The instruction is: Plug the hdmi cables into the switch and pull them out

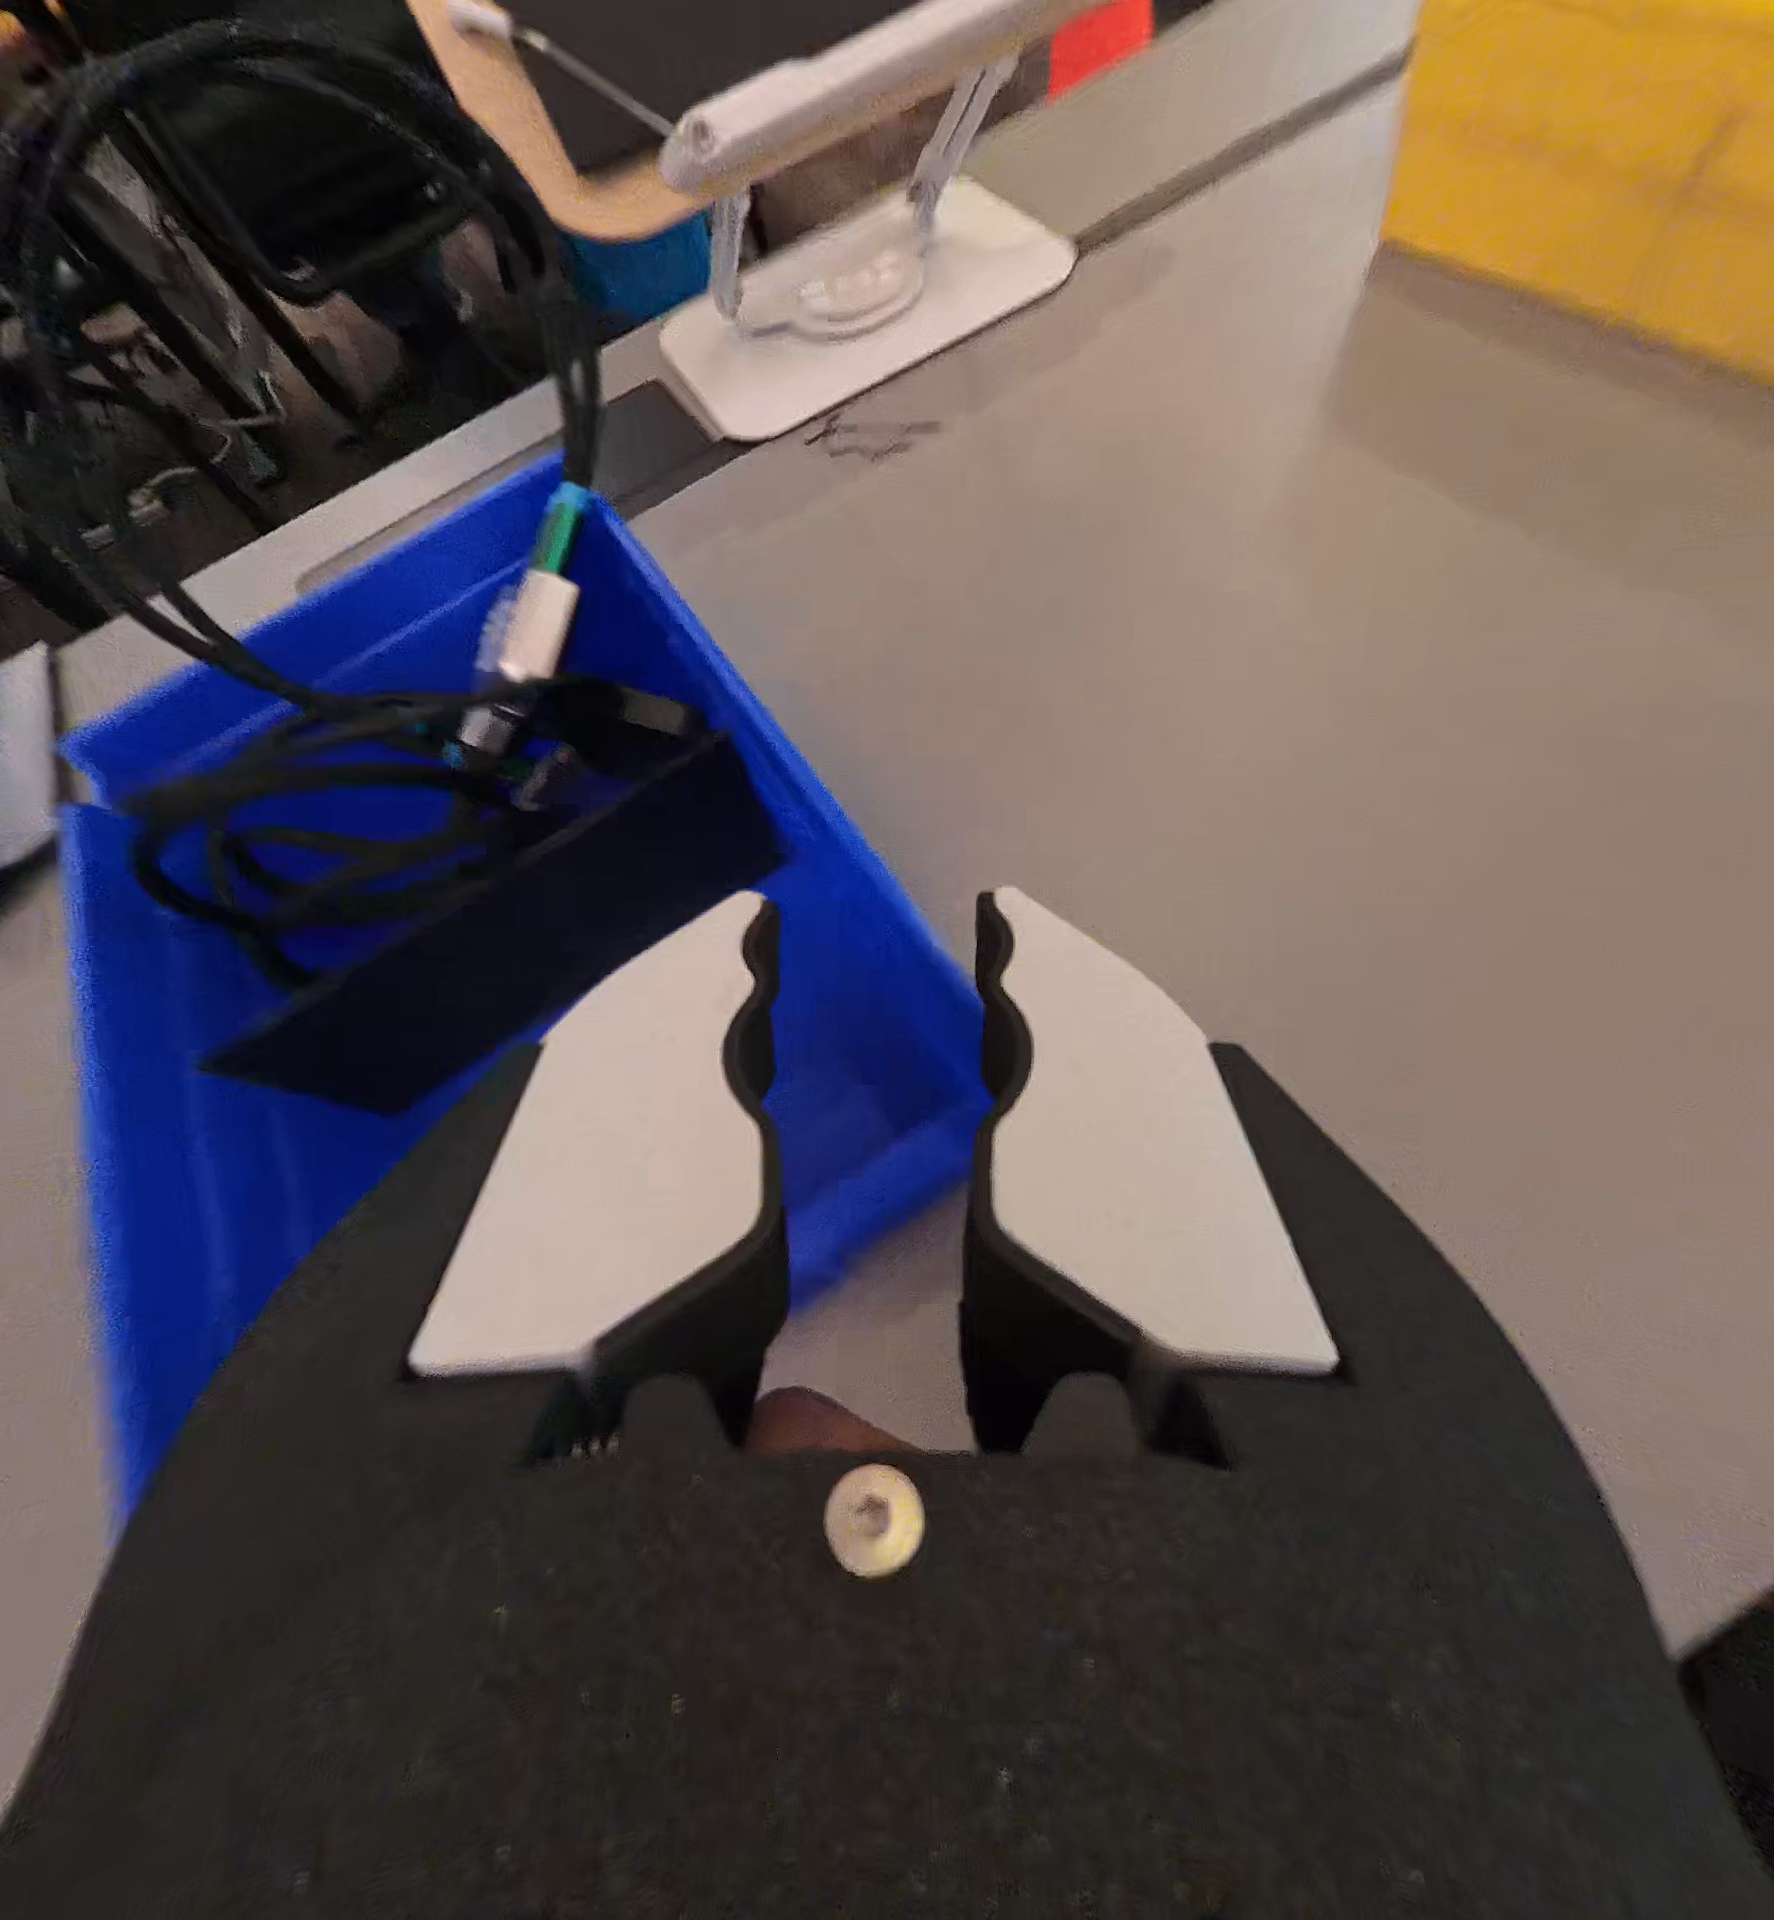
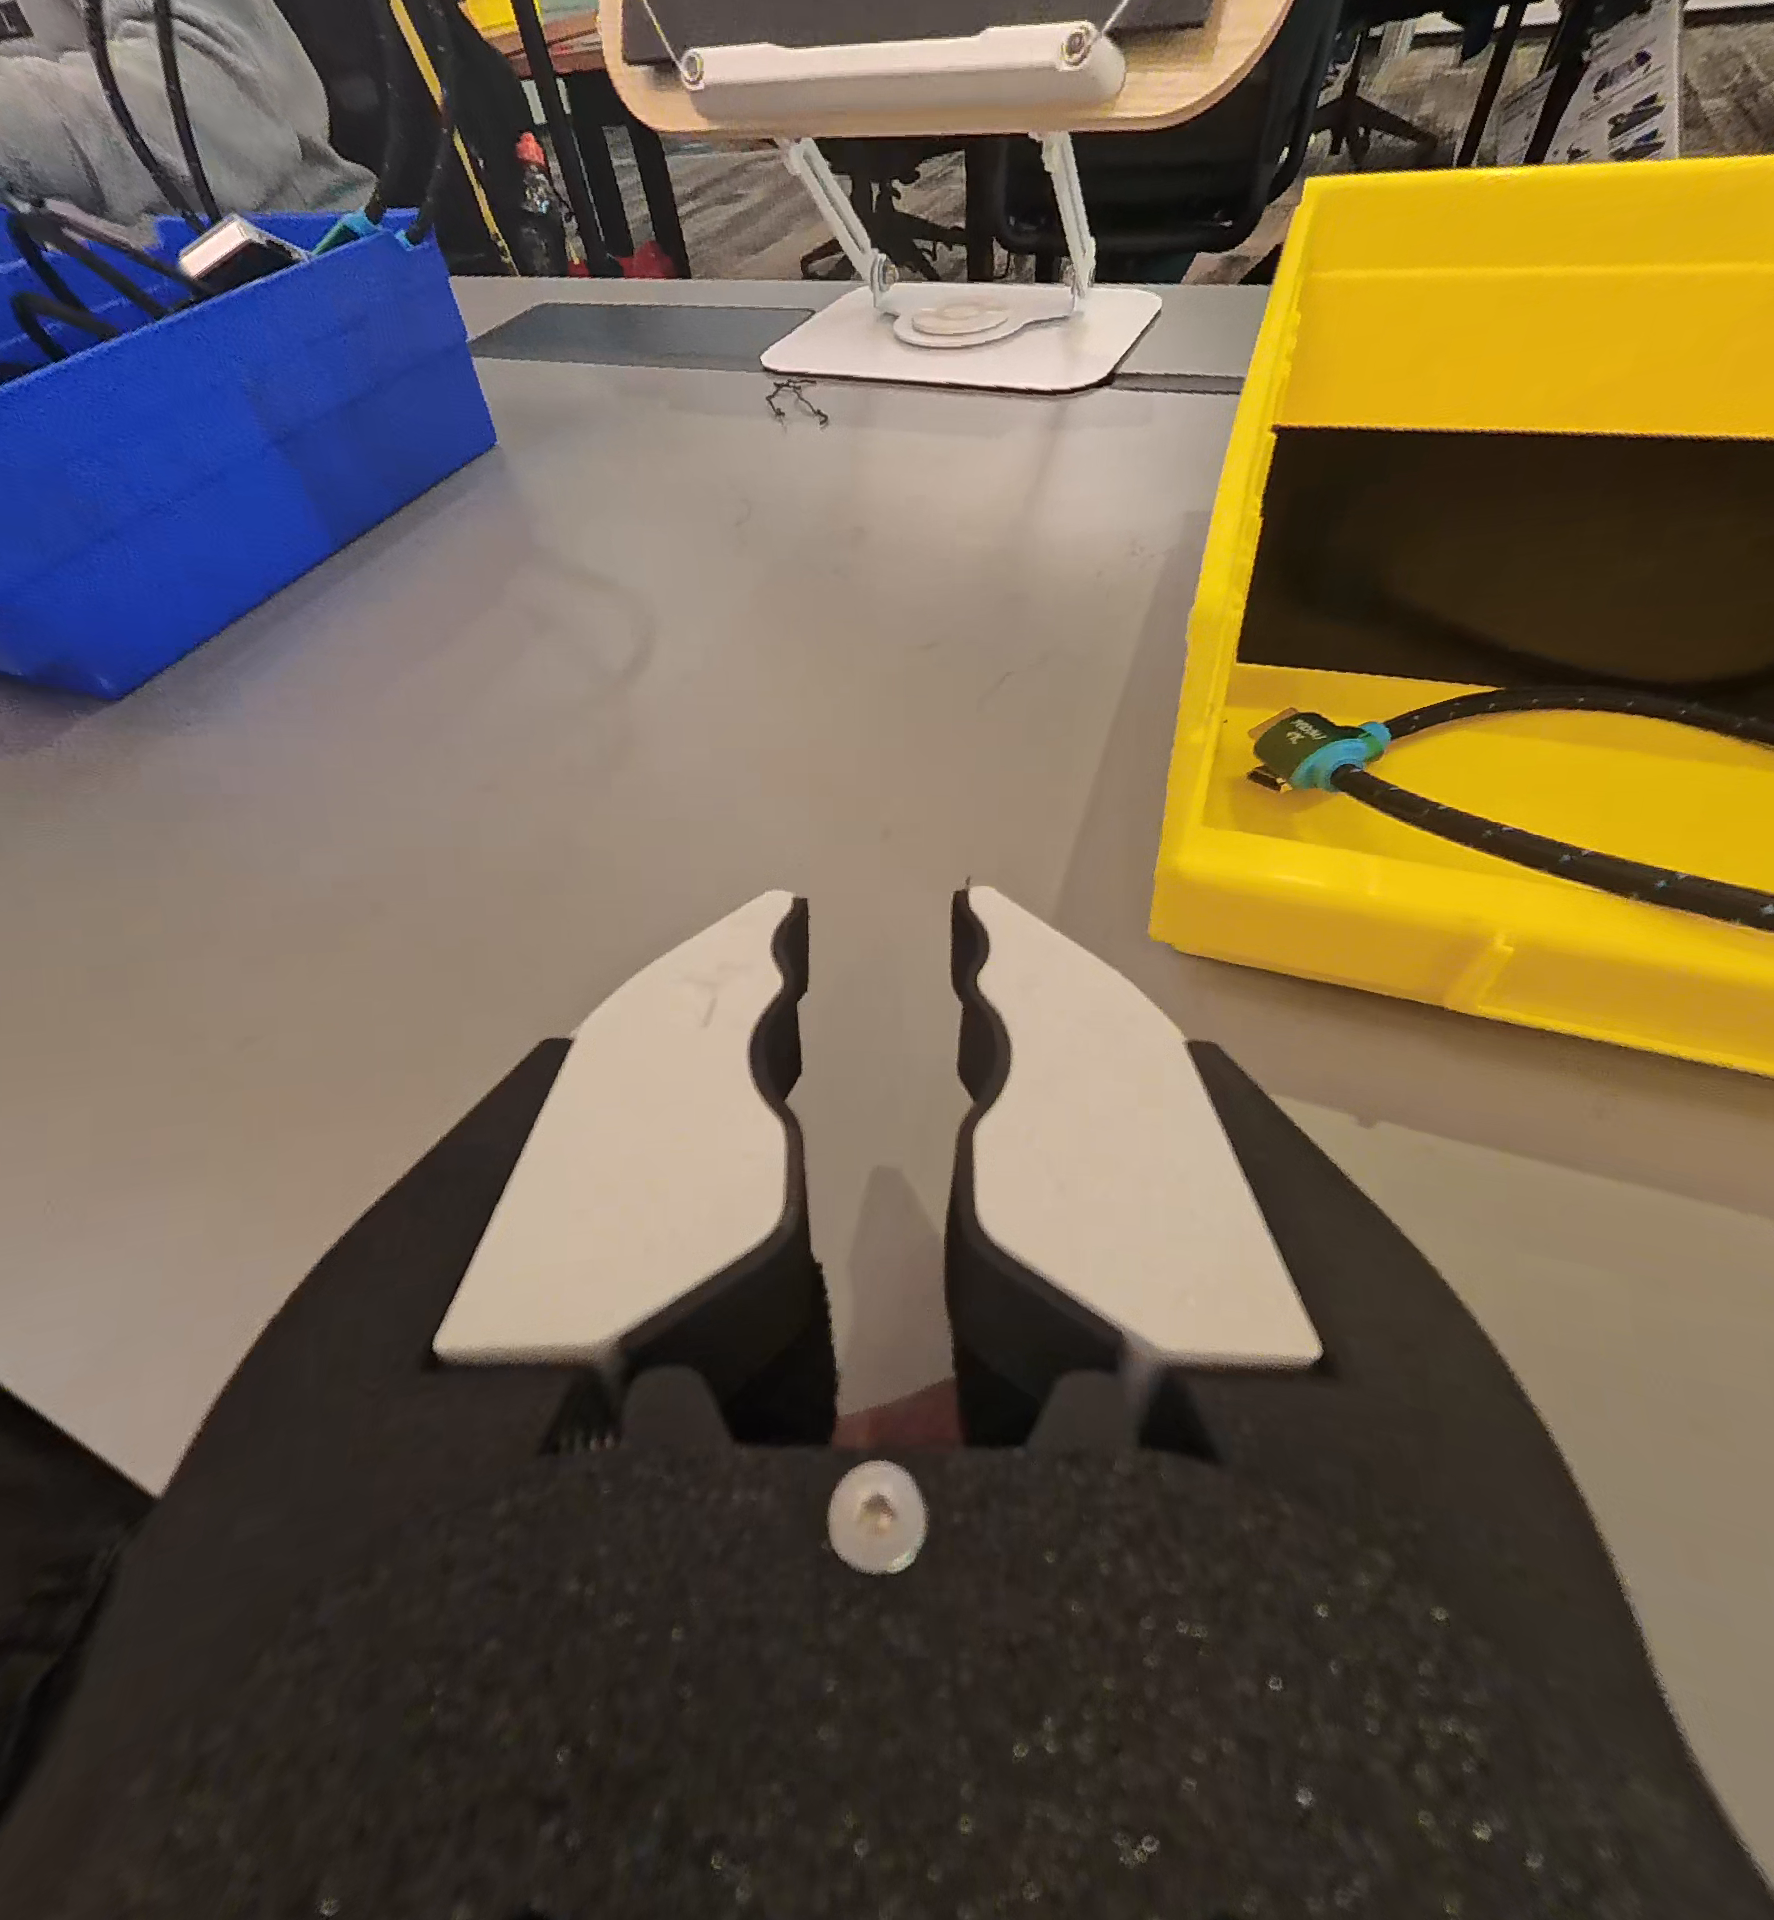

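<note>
A blue bin (image 1: 841,987) holds black braided HDMI cables (image 1: 270,831) and a small silver switch (image 1: 535,629) with a green-collared plug (image 1: 563,530) at its top. My left gripper (image 1: 875,914) is open and empty, over the bin's near right corner. The blue bin also shows at far left in the right wrist view (image 2: 187,468), with the silver switch (image 2: 234,249) in it. A yellow bin (image 2: 1382,935) at right holds one HDMI cable (image 2: 1548,842) with a green plug (image 2: 1298,743). My right gripper (image 2: 879,909) is open and empty above the grey table, left of the yellow bin.
A white stand (image 2: 966,338) carrying a wooden board stands at the table's far edge, with a small black wire clip (image 2: 798,403) in front of it. A black divider (image 1: 509,935) lies across the blue bin. A person in grey sits behind the blue bin (image 2: 83,114). The gap from one gripper's tips to the other's is roughly 40 cm.
</note>
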`<state>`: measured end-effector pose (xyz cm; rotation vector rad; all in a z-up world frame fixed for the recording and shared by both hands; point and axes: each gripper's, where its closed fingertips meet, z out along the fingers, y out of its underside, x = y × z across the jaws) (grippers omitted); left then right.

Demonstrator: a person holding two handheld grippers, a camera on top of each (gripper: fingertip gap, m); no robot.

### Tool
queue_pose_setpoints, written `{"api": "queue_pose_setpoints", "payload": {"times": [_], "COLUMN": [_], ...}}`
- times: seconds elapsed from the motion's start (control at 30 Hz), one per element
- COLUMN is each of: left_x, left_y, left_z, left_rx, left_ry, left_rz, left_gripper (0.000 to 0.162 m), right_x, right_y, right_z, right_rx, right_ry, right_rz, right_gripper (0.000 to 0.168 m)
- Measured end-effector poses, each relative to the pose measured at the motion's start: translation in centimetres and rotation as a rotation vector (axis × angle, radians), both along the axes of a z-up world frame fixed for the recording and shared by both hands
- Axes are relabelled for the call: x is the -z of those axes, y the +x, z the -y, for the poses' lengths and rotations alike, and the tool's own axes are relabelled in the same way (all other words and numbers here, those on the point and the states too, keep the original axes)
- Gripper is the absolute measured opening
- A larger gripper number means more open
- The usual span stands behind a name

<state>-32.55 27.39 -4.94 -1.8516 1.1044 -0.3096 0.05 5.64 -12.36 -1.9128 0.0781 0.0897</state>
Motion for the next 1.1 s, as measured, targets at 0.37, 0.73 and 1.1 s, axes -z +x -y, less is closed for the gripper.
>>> {"api": "queue_pose_setpoints", "payload": {"times": [0.37, 0.73, 1.1], "left_x": [4.4, -5.3, -16.4], "left_y": [-0.1, 0.1, -1.6], "left_z": [-15.1, -14.0, -15.9], "left_rx": [0.093, 0.122, 0.092], "left_ry": [-0.014, -0.086, -0.093], "left_rz": [-0.717, -0.284, 0.208], "left_gripper": [0.014, 0.004, 0.003], "right_x": [0.6, 0.8, 1.0], "right_y": [0.5, 1.3, 0.4], "right_z": [-0.3, 0.9, 0.1], "right_rx": [0.003, 0.036, 0.015], "right_ry": [-0.023, -0.028, -0.043], "right_rz": [-0.133, -0.146, -0.081], "right_gripper": [0.026, 0.025, 0.025]}}
